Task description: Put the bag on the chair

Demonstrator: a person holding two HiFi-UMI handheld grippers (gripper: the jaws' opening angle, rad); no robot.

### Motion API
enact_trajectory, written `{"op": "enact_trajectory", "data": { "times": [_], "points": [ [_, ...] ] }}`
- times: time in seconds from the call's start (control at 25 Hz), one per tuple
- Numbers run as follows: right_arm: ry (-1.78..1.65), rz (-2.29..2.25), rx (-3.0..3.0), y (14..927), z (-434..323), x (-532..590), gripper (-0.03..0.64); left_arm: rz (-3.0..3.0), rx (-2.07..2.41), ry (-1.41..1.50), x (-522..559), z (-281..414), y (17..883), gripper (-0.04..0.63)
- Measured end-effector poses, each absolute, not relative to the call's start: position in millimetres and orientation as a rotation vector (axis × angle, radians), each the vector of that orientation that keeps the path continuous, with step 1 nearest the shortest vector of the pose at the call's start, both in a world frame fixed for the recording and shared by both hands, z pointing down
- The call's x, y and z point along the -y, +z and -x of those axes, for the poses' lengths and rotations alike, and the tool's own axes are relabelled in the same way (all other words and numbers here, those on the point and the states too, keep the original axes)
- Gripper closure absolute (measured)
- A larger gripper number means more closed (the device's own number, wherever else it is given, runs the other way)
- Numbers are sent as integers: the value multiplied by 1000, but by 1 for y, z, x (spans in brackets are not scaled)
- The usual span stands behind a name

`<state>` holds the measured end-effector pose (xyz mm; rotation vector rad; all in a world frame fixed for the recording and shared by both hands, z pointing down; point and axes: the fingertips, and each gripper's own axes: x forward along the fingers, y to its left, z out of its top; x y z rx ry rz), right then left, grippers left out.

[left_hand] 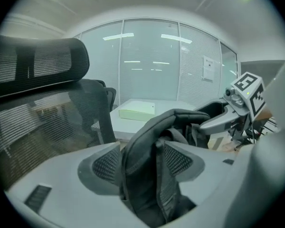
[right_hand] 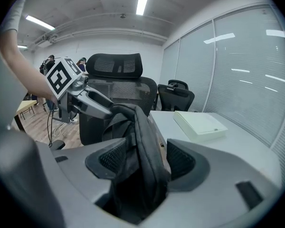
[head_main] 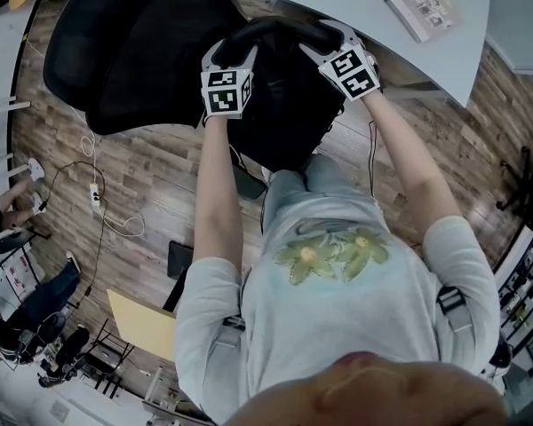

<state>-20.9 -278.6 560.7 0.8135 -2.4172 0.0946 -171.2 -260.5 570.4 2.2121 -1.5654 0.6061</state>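
Left tool | right tool | arms outstretched | jaws apart around bag

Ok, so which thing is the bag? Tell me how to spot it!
Find the big black office chair on the wooden floor. Just beside its backrest, in front of the person, is the bag: floppy black fabric with straps. It's the only thing sitting between the jaws of both the left gripper and the right gripper.

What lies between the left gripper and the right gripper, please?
The black bag: its top arches from the left gripper to the right gripper, with fabric between both pairs of jaws. The head view shows it best.
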Motion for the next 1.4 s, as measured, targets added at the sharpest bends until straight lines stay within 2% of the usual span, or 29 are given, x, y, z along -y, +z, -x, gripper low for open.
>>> {"op": "enact_trajectory", "data": {
  "times": [0.24, 0.56, 0.72, 0.84, 1.04, 1.4],
  "points": [
    [94, -844, 2431, 552, 23, 279, 362, -2239, 1614, 568, 255, 172, 548, 330],
    [117, -916, 2479, 529, 19, 270, 361, -2233, 1708, 477, 241, 176, 524, 505],
    [142, -966, 2519, 515, 16, 261, 422, -2223, 1734, 443, 231, 174, 515, 552],
    [141, -991, 2542, 507, 17, 250, 475, -2222, 1753, 439, 223, 172, 509, 569],
    [152, -1047, 2580, 491, 18, 231, 601, -2234, 1757, 413, 208, 165, 496, 578],
    [207, -1038, 2631, 471, 21, 188, 609, -2242, 1765, 391, 178, 148, 478, 580]
  ]
}}
